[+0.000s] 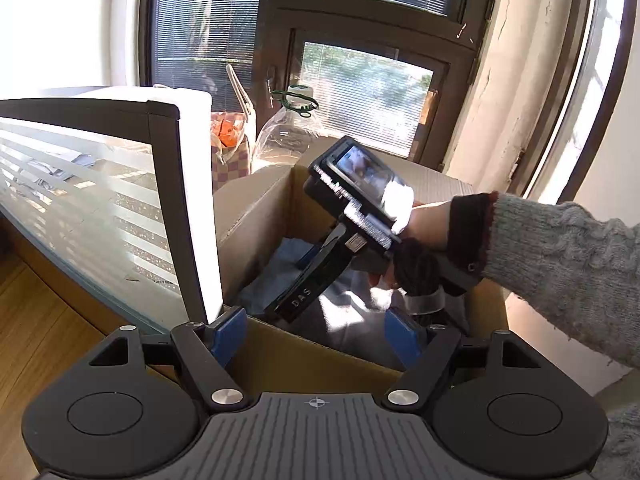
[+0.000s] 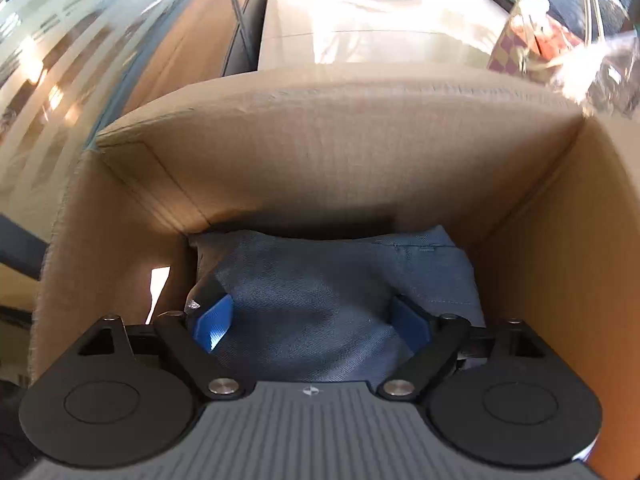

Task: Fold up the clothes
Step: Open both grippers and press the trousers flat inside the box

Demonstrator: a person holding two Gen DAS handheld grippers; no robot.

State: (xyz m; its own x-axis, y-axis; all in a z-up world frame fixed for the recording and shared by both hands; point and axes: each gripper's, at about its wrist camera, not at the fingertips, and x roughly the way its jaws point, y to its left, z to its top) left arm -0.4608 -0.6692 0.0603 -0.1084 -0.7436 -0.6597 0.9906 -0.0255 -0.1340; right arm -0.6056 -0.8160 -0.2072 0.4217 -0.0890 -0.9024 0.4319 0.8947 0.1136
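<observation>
Right wrist view: the right claw (image 2: 312, 322) hangs spread wide over blue denim clothes (image 2: 320, 280) inside the cardboard box (image 2: 340, 152) — best to pinch one thick fold deep, then lift straight.

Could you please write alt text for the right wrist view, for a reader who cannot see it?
The right gripper, jaws open, reaches down into a cardboard box over a crumpled blue denim garment lying at the bottom. Its blue fingertips flank a raised fold of the cloth without visibly pinching it.
</observation>
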